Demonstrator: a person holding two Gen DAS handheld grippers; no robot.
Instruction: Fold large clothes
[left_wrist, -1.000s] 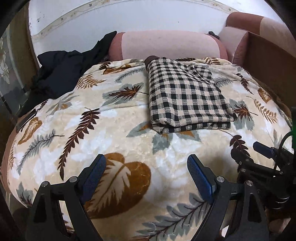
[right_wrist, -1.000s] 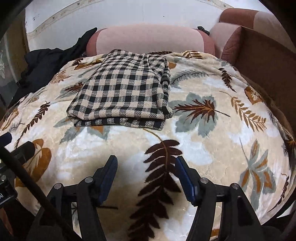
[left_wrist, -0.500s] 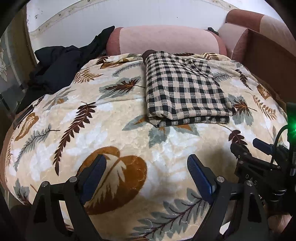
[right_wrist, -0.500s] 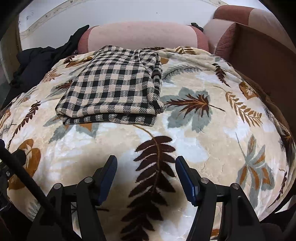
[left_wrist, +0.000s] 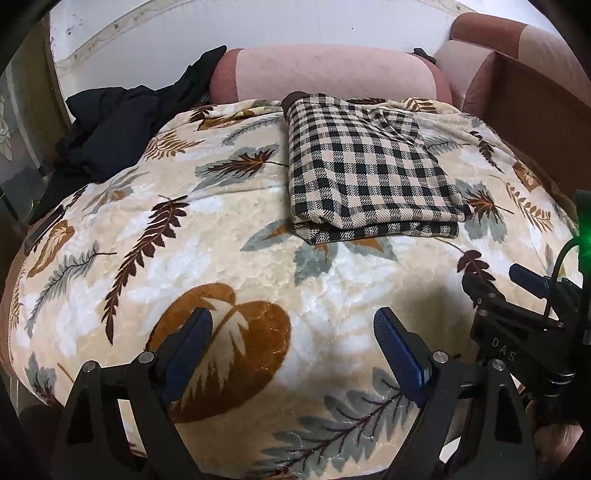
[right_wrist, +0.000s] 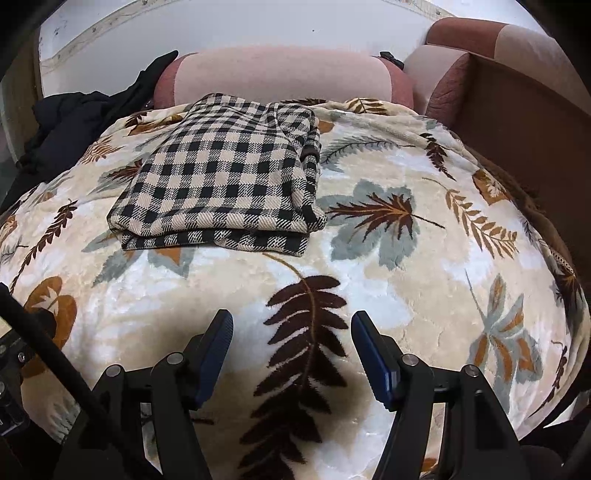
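Garment: black-and-beige checked cloth (left_wrist: 369, 173) lies folded in a flat rectangle, far side of the cream leaf-print plush blanket (left_wrist: 229, 236).
My left gripper (left_wrist: 291, 339): jaws wide, nothing between them, short of the cloth.
My right gripper (right_wrist: 291, 339): spread too, empty, above a brown fern print.
Behind: pink bolster cushion (right_wrist: 280, 75), black crumpled clothing (left_wrist: 110, 129) at the left.

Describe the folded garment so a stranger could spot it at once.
A leaf-print blanket covers the sofa. Near its far edge, before the pink bolster, lies the checked garment, folded flat. Its black-and-beige checks set it apart from the crumpled black clothing at left.
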